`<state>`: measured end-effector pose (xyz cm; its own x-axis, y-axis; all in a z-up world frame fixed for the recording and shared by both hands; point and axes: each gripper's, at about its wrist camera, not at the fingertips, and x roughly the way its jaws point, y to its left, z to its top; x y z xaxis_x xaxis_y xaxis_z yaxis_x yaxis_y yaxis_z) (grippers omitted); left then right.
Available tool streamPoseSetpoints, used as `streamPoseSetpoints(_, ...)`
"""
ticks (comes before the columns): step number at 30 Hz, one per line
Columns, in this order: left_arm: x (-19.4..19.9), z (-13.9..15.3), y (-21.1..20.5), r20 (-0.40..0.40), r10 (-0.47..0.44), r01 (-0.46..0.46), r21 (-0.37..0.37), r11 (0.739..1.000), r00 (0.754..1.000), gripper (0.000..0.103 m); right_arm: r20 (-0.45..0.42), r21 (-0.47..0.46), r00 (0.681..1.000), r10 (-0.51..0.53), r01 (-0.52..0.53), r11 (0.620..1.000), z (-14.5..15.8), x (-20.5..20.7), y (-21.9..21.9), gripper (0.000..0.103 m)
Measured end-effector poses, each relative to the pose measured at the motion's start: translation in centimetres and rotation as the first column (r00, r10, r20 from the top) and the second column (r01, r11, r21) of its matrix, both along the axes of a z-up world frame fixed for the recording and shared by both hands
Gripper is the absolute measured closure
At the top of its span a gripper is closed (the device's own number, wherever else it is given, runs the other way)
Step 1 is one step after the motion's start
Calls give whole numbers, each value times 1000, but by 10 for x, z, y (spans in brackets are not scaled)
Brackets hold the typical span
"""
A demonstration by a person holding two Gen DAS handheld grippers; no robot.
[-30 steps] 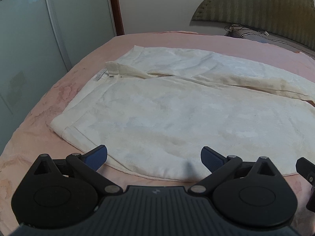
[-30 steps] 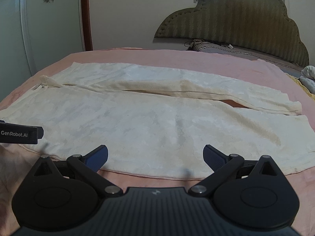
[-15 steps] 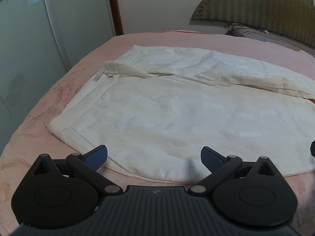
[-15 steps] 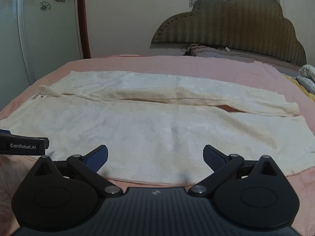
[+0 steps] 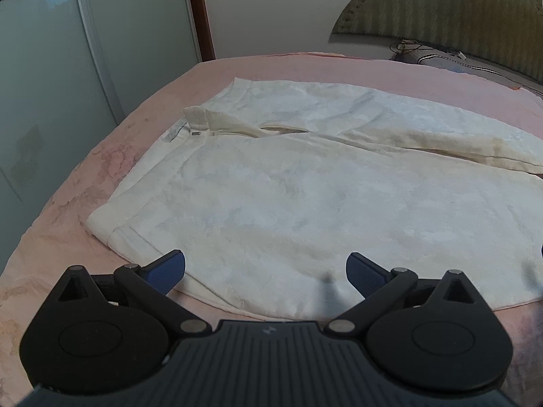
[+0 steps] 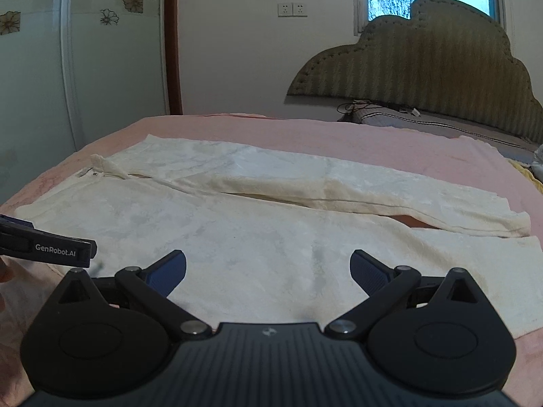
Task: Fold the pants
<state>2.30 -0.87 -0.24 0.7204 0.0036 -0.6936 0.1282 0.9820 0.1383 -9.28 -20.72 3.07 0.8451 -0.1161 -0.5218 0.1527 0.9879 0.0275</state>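
Both grippers, left point(image 5: 265, 268) and right point(image 6: 268, 268), had drawn slightly back, jaws wide and empty, above the near edge of the cream textured cotton pants point(image 6: 271, 237) spread flat on the pink bed point(image 6: 339, 135); folding hadn't begun.

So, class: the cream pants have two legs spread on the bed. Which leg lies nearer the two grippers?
The broad front leg, whose long edge runs just ahead of both open grippers, left and right. The other leg lies beyond it, toward the headboard.

Left gripper point(image 5: 265, 270) fingers spread, right gripper point(image 6: 268, 269) likewise
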Motion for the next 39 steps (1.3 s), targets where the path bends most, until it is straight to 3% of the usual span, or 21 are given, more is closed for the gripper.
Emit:
streamPoseSetpoints(6,12,0,6,-13,15,-15,1,1000,1000,1,83,-54,993,81,-76,996,29,29,-7,0)
streamPoseSetpoints(12,38,13,18,-9,17,-18,-34,999,1000,2,-28,-60,982,187,-189,980,31,119,-46,0)
streamPoseSetpoints(17,72,33,27,22,65,-65,-23,998,998,0,-116,110,949,294,-282,953,17,209,-82,0)
streamPoseSetpoints(19,89,38,30,41,106,-105,-4,994,994,0,-113,87,950,291,-282,955,15,240,-88,0)
streamPoseSetpoints(23,127,45,32,32,129,-130,21,991,991,0,-147,108,904,400,-388,916,7,309,-92,0)
streamPoseSetpoints(26,145,48,30,61,160,-163,52,985,985,0,-169,41,896,410,-410,911,0,353,-84,0)
streamPoseSetpoints(28,152,49,28,75,159,-163,65,984,984,0,-175,69,883,435,-430,900,-7,380,-81,0)
streamPoseSetpoints(30,158,46,24,69,140,-145,75,987,988,0,-195,89,867,458,-449,889,-14,403,-78,6)
streamPoseSetpoints(33,164,39,20,54,114,-119,89,989,992,0,-265,63,845,464,-465,883,-31,436,-73,26)
streamPoseSetpoints(34,166,36,18,55,109,-114,98,989,993,0,-281,58,839,466,-470,881,-36,442,-73,40)
streamPoseSetpoints(35,168,34,17,55,106,-112,107,988,993,0,-296,65,833,467,-471,880,-42,448,-75,48)
streamPoseSetpoints(39,186,24,14,30,109,-111,95,989,994,0,-275,116,803,529,-518,847,-53,453,-81,50)
